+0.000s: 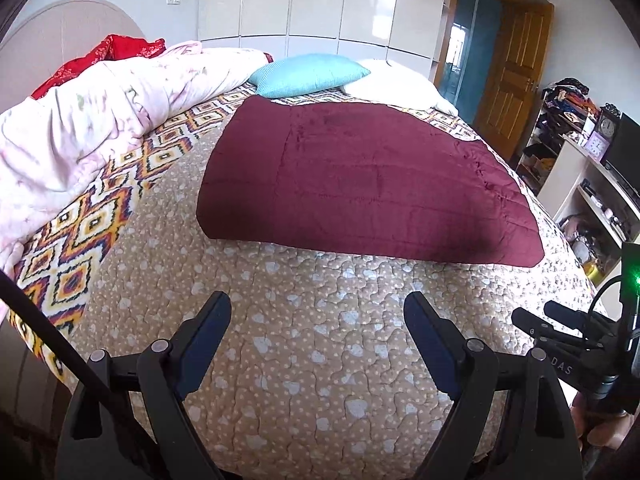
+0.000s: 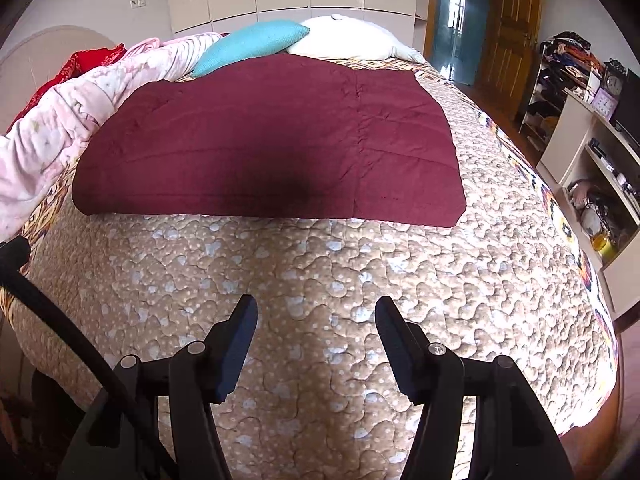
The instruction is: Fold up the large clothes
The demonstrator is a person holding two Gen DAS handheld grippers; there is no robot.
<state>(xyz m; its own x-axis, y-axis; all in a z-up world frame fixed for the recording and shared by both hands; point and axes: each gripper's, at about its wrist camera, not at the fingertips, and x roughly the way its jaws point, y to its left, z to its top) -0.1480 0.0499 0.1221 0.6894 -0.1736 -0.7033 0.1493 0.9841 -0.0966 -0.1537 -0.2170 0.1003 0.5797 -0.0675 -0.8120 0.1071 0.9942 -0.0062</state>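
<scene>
Right now I have both claws spread and holding nothing: the left gripper [image 1: 318,312] and the right gripper [image 2: 316,314] hang over the near part of the bed [image 2: 304,304], well short of the maroon blanket [image 2: 256,140]. That blanket lies flat in the middle of the bed, its near edge facing me and looking thick and rounded, so I judge it already doubled once.

For the next fold I would bring each claw to a near corner, slide the lower finger under all layers, pinch firmly, then lift both corners level so the edge stays straight.

From the left camera I see the right gripper's body at the far right, plus more of the pink quilt [image 1: 80,120]. The right camera shows the blanket's right near corner [image 2: 456,220] squarely and the white pillow [image 2: 344,40] whole.
</scene>
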